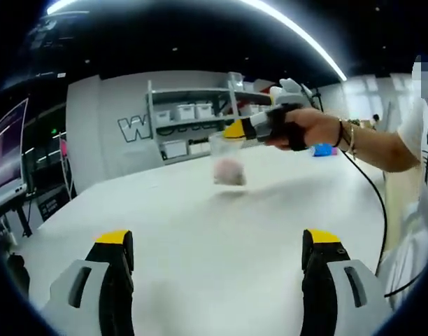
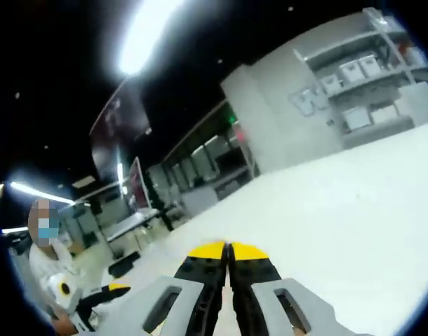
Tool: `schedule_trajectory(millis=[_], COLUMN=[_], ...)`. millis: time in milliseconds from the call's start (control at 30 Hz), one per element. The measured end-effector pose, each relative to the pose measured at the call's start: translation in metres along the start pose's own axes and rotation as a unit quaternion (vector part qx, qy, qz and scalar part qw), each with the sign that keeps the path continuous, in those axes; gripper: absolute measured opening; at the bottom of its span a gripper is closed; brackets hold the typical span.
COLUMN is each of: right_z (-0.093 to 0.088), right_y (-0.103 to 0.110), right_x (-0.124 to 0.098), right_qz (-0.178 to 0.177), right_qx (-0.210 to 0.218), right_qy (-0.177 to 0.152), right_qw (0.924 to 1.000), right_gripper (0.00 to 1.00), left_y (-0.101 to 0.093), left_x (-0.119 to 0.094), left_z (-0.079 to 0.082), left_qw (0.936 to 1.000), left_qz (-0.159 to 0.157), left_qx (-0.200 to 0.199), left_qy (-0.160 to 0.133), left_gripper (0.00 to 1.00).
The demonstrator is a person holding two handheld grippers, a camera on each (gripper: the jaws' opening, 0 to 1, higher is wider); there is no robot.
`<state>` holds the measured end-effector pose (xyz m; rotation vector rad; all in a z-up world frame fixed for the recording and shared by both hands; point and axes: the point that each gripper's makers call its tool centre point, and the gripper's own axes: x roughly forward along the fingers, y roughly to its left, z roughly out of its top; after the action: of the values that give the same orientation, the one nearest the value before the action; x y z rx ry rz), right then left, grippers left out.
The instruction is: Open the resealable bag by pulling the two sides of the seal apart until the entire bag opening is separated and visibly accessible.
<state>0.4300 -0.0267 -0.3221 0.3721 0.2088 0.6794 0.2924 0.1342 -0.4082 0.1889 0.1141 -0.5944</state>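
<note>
Nearest in the left gripper view, the left gripper (image 1: 217, 253) stood with its two yellow-tipped fingers (image 1: 116, 241) spread wide apart and nothing between them, hovering over the white bench (image 1: 200, 231). Farther across the bench, the right gripper (image 1: 236, 130), carried in a person's hand (image 1: 305, 129), held a clear resealable bag (image 1: 228, 161) by its top edge, so that the bag hung down just above the bench surface, well apart from the left gripper. Something pinkish sat in the bottom of the bag; motion blur kept me from telling what it was.

In the right gripper view, the right gripper (image 2: 229, 252) had its fingers pressed together; the bag film between them could hardly be made out there, only a pale sliver at the seam.

A black cable (image 1: 371, 189) trailed from the hand toward the bench edge. Behind stood a shelving unit (image 1: 193, 115) with white bins, partly blocked by the bag and hand. Wall lettering (image 1: 133, 128) beside it began with a "W"; the rest was hidden. Another person in white (image 2: 50, 262) sat at the edge of the right gripper view.
</note>
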Motion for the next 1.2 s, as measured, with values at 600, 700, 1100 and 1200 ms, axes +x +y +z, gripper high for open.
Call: schedule_trajectory(millis=[600,700,1100,1200], right_z=[0.007,0.008,0.014,0.017], right_y=[-0.016,-0.020,-0.035,-0.039], right_x=[0.025,0.030,0.050,0.054], right_qz=[-0.013,-0.017,-0.030,-0.031], right_qx=[-0.006,-0.007,-0.010,-0.003], right_qy=[0.008,0.009,0.018,0.017], right_qw=[0.9999,0.9998,0.9994,0.9994], right_gripper=[0.00,0.00,0.00,0.00], left_y=[0.008,0.009,0.012,0.012], left_x=[-0.001,-0.001,-0.002,-0.002], left_z=[-0.002,-0.003,-0.004,-0.004], left_qw=[1.0000,1.0000,0.9999,0.9999], left_qz=[0.005,0.006,0.008,0.007], left_qx=[-0.005,-0.003,-0.006,-0.005], left_qy=[0.003,0.005,0.005,0.005], left_gripper=[0.99,0.99,0.99,0.98])
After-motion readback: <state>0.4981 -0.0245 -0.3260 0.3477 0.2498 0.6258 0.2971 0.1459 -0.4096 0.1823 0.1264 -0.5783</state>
